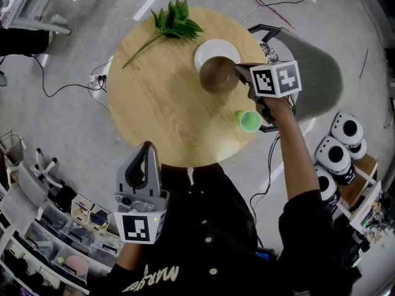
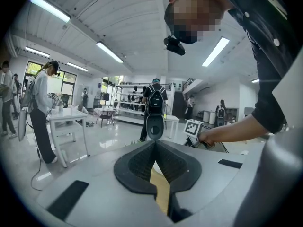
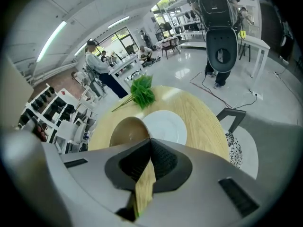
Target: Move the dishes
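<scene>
Brown bowl [image 1: 219, 74] partly over white plate [image 1: 213, 48], green cup [image 1: 248, 120] apart

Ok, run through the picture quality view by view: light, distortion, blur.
Head view: even, soft light, only a faint shadow on the round light-wood table, edges bent by the lens. Left gripper view: heavy fisheye, dark corners, bright ceiling strip lights. Right gripper view: same barrel bend, the brown bowl slightly soft up close.

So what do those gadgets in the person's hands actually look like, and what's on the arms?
The left hand-held gripper and the right hand-held gripper are alike: grey plastic bodies, dark ribbed pads, each with a white cube of black square markers. The person wears a black short-sleeved top with white lettering.
</scene>
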Demonstrator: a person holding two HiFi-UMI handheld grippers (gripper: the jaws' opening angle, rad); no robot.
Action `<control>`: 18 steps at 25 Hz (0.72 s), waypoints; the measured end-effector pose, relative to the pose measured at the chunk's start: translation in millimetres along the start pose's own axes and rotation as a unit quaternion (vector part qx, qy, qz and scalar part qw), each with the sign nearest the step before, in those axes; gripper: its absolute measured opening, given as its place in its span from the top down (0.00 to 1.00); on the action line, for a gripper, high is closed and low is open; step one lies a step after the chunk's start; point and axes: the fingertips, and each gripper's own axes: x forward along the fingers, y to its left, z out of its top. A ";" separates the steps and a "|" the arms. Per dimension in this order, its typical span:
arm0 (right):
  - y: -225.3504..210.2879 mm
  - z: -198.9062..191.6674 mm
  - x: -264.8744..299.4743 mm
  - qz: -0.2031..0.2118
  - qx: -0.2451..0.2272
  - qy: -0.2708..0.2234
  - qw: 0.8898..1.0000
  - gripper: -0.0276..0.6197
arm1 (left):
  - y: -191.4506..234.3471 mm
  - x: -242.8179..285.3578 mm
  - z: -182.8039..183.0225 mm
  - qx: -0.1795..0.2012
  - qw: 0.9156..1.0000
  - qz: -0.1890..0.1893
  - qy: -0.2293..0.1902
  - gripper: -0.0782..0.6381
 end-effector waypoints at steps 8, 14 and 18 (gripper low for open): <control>49.1 -48.3 -16.9 0.029 -0.023 0.025 0.999 0.95 | -14.8 -6.4 5.9 0.005 1.000 -0.022 -0.011 0.87; 76.4 -87.7 -15.4 0.034 -0.024 0.040 0.998 0.95 | -19.6 -11.4 2.8 0.008 0.999 -0.033 -0.010 0.87; 87.7 -115.7 -12.2 0.029 -0.020 0.056 0.998 0.95 | -20.7 -14.3 1.1 0.008 0.999 -0.038 -0.009 0.87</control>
